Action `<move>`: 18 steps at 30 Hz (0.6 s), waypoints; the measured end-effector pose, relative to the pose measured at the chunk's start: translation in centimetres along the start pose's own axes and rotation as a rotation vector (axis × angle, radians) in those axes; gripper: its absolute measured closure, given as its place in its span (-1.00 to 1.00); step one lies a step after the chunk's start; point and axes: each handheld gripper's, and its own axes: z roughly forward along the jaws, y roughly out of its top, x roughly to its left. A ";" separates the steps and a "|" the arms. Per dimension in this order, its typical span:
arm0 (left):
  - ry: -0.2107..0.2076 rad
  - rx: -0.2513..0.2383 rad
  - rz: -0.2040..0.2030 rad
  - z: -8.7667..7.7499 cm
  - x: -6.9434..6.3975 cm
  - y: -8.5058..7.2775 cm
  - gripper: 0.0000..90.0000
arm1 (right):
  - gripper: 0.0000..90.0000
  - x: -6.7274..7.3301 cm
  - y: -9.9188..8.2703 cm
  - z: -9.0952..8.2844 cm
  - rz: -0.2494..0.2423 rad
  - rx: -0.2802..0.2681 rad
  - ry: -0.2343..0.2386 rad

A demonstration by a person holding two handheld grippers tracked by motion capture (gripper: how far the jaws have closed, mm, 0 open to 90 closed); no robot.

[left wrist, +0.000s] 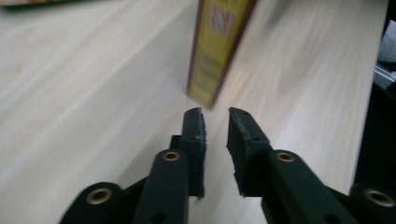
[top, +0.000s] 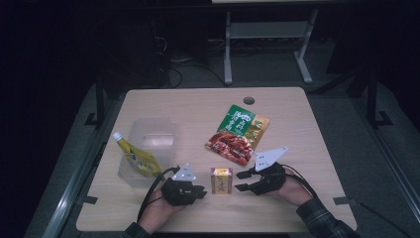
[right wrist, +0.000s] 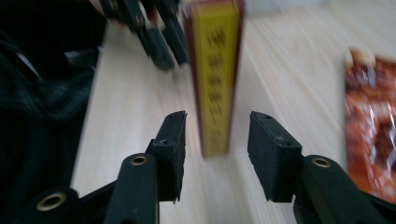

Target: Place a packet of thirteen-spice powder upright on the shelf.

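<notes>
High view | small box (top: 221, 180) upright near tabletop (top: 208, 106) front edge, between both grippers | right gripper (top: 241, 181) spread, nearer (left gripper (top: 202, 191) slightly parted, empty)

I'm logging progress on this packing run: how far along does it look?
Done: one yellow pouch is in the clear bin. In hand: nothing; the small yellow box stands free between the open left gripper and right gripper. Left: that box and the green-red packet.
</notes>
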 end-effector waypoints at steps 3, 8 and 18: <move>-0.005 0.012 0.011 -0.8 -0.2 -0.6 0.56 | 0.19 0.2 0.8 0.1 -0.005 -0.034 0.025; -0.018 0.019 0.007 -1.7 -0.4 -1.8 0.24 | 0.21 -0.1 2.1 1.1 -0.040 -0.057 0.035; 0.001 -0.017 -0.015 -4.2 -0.7 -4.3 -0.07 | 0.50 -0.2 3.0 1.9 -0.078 -0.064 0.042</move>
